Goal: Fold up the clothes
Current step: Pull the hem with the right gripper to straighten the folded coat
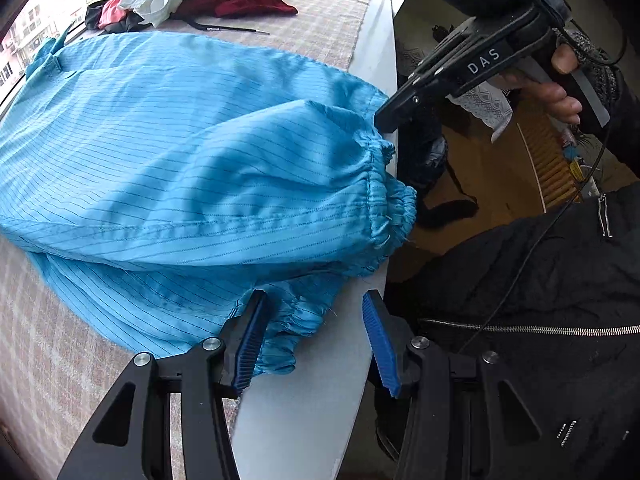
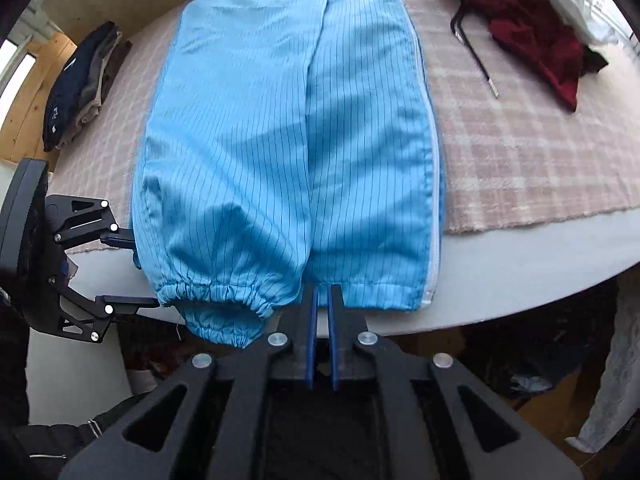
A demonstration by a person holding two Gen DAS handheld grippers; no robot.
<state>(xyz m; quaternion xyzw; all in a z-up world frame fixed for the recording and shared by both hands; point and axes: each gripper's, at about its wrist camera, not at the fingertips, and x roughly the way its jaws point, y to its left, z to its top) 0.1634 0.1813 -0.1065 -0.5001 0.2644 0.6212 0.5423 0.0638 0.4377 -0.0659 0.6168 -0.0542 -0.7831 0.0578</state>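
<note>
Desk: white round-edged desk (image 2: 520,264), partly covered by a pink-and-white checked woven cloth (image 2: 520,152).
Garment: light-blue pin-striped anti-static garment (image 2: 280,140) lies lengthwise on the desk, its sides laid inward to meet along a centre line; a white zip edge (image 2: 434,240) runs down one side. The near hem reaches the desk edge.
Cuff: an elasticated gathered sleeve cuff (image 2: 218,312) overhangs the desk edge.
Unfolded heap: dark-red, white and black clothes (image 2: 540,28) lie crumpled at the far side, well apart from the garment.
Folded stack: dark-navy and grey-brown folded clothes (image 2: 80,88) sit on the opposite side.
Right hand-held gripper (image 2: 322,300): blue pads clenched almost together at the near hem; whether fabric is pinched between them cannot be told.
Left hand-held gripper (image 1: 316,336): jaws released, wide apart, straddling a gathered cuff at the desk edge; nothing grasped.
Progress: judged partial. The lengthwise fold appears in place; crosswise folds remain, and the heap awaits folding.
</note>
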